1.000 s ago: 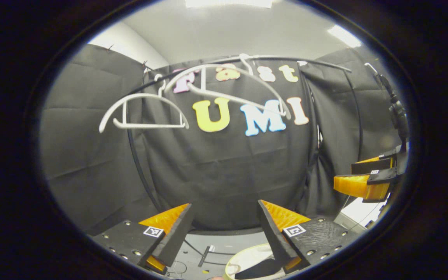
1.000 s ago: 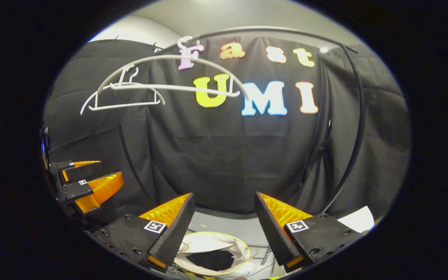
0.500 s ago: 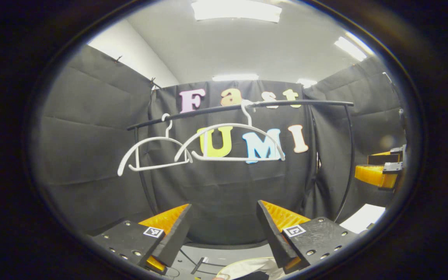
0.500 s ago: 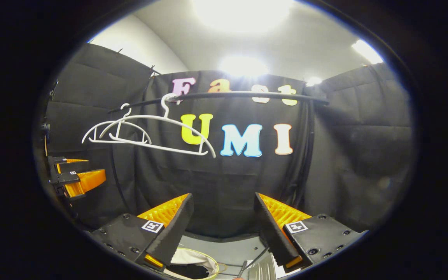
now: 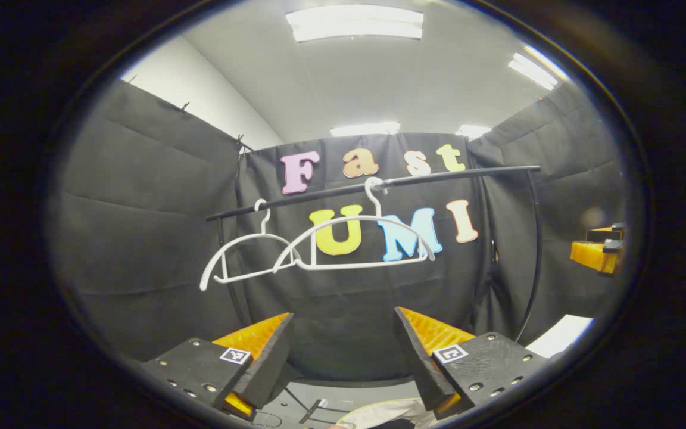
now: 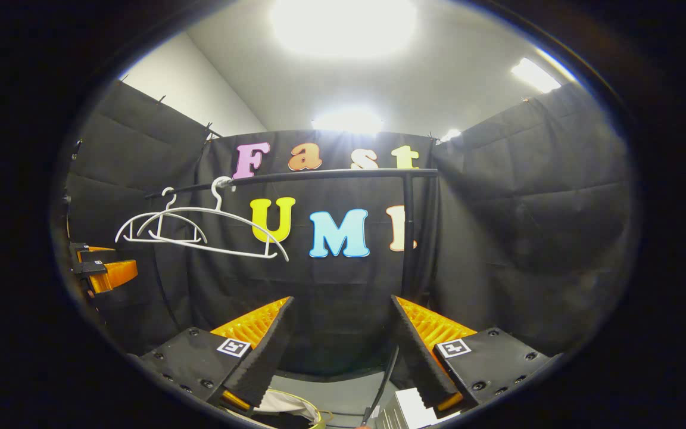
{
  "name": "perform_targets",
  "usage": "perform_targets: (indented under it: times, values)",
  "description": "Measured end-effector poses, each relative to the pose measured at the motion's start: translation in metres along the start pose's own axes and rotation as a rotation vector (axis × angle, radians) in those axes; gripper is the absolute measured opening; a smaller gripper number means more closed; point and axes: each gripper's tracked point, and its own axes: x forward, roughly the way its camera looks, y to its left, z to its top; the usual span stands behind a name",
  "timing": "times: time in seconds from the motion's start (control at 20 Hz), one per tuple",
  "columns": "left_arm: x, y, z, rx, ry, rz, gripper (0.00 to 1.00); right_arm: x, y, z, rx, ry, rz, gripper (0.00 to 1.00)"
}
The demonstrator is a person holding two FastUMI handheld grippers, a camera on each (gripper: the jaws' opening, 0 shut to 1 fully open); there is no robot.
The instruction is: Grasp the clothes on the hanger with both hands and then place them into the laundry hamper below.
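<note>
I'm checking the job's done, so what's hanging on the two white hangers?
Nothing hangs on either white hanger; both are bare on the rail. The hamper below barely shows, so its contents can't be seen.

Ceiling light panels (image 5: 355, 22) bright overhead, blown-out glare in right gripper view; black cloth walls dim; fisheye bends edges; focus sharp

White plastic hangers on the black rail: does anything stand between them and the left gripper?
Nothing visible does. The two white plastic hangers hang bare on the black rail, and the left gripper, jaws open, faces them across open air.
</note>
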Motion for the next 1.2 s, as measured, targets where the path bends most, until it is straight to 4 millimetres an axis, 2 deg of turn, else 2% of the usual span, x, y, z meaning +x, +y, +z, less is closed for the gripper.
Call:
perform_targets:
  times: [0.15,0.35,0.65,1.0,1.2]
  values:
    - [-0.002,-0.006,0.012,0.007,-0.024,0.000,0.95,0.006,-0.007,-0.002,0.003,0.006,-0.002,0.96]
    - [-0.006,-0.013,0.017,0.000,-0.036,0.008,0.95,0.001,-0.013,-0.007,0.012,0.013,0.002,0.97]
    - [-0.005,-0.013,0.017,-0.020,-0.034,0.020,0.94,0.000,-0.018,-0.006,0.017,0.007,0.003,0.98]
    - [-0.013,-0.006,0.013,-0.035,-0.028,0.029,0.94,-0.009,-0.017,0.003,0.022,-0.022,0.005,0.97]
    - [-0.009,-0.005,0.012,-0.027,-0.029,0.030,0.94,-0.004,-0.019,0.001,0.017,-0.021,0.008,0.97]
